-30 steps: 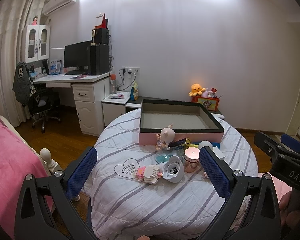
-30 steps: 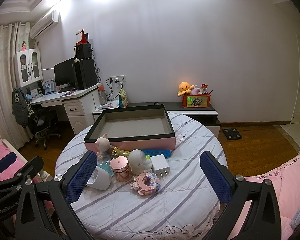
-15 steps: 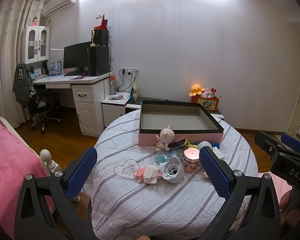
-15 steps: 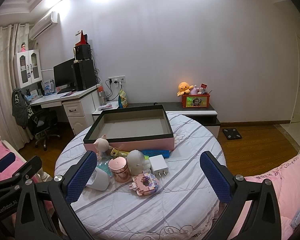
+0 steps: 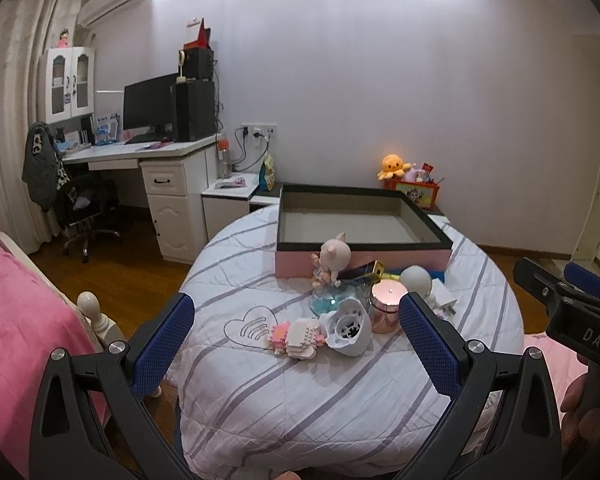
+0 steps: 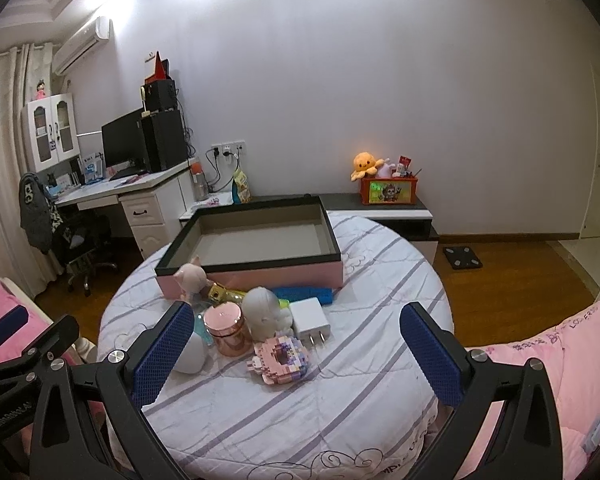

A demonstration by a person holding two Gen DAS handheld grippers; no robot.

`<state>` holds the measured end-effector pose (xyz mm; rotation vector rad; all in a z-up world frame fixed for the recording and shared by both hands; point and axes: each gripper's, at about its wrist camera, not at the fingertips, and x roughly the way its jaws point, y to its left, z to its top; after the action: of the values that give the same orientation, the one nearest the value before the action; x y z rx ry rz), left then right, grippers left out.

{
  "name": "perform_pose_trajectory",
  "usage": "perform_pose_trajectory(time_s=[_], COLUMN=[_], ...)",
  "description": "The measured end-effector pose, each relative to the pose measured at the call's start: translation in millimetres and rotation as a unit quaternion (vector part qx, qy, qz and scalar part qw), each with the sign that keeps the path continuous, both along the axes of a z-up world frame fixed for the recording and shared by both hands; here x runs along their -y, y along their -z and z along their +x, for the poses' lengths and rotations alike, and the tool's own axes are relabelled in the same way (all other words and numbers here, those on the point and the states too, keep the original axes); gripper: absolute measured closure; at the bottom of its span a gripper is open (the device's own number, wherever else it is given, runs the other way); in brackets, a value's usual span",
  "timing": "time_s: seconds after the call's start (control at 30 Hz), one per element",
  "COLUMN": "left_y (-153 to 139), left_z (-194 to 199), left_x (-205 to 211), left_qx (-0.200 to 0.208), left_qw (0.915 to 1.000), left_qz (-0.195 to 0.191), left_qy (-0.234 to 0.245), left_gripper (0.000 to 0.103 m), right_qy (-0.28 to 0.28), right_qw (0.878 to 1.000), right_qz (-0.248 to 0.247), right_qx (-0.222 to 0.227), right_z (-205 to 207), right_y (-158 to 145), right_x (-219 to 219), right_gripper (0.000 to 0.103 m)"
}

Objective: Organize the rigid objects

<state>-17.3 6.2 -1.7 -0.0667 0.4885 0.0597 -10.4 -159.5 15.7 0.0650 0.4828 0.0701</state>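
On the striped counter [image 6: 340, 392], small toys are clustered before an empty box [image 6: 260, 240] (pink-sided); both tongs, left [image 5: 296, 344] and right [image 6: 300, 348], are held wide apart, gripping nothing.

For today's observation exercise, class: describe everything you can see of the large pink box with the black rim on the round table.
The large pink box with the black rim is a shallow, open rectangular tray that looks like cardboard: pink outer walls, black top edge, plain grey-beige lining. It is empty and lies flat at the far side of the round table with the striped cloth. A pink-eared figurine and other small items crowd along its near wall; whether they touch it cannot be told.
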Motion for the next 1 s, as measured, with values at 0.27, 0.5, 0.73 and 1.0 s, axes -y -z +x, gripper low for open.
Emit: perform_pose_trajectory(time_s=[0.27, 0.5, 0.73, 1.0], left_y=[37.5, 68.7, 89.2, 102.3], left_z=[22.2, 42.9, 57.5, 69.9], left_x=[-0.2, 5.8, -1.8, -24.6], left_qx=[-0.045, -0.08, -0.098, -0.105], left_qw=[0.999, 0.9966, 0.9951, 0.9943], left_qz=[-0.001, -0.004, -0.013, -0.015], left_qy=[0.003, 0.021, 0.009, -0.013], left_gripper=[0.0, 0.0, 0.0, 0.0], right_qy=[0.002, -0.011, -0.023, -0.046], right_qw=[0.998, 0.994, 0.991, 0.988], right_qz=[-0.007, -0.012, -0.013, -0.021], right_qx=[-0.058, -0.105, -0.129, -0.146], right_z=[27.3, 46.3, 62.4, 80.9], right_y=[38.8, 74.3, 94.7, 108.9], right_x=[8.0, 7.9, 5.4, -12.0], right_gripper=[0.0, 0.0, 0.0, 0.0])
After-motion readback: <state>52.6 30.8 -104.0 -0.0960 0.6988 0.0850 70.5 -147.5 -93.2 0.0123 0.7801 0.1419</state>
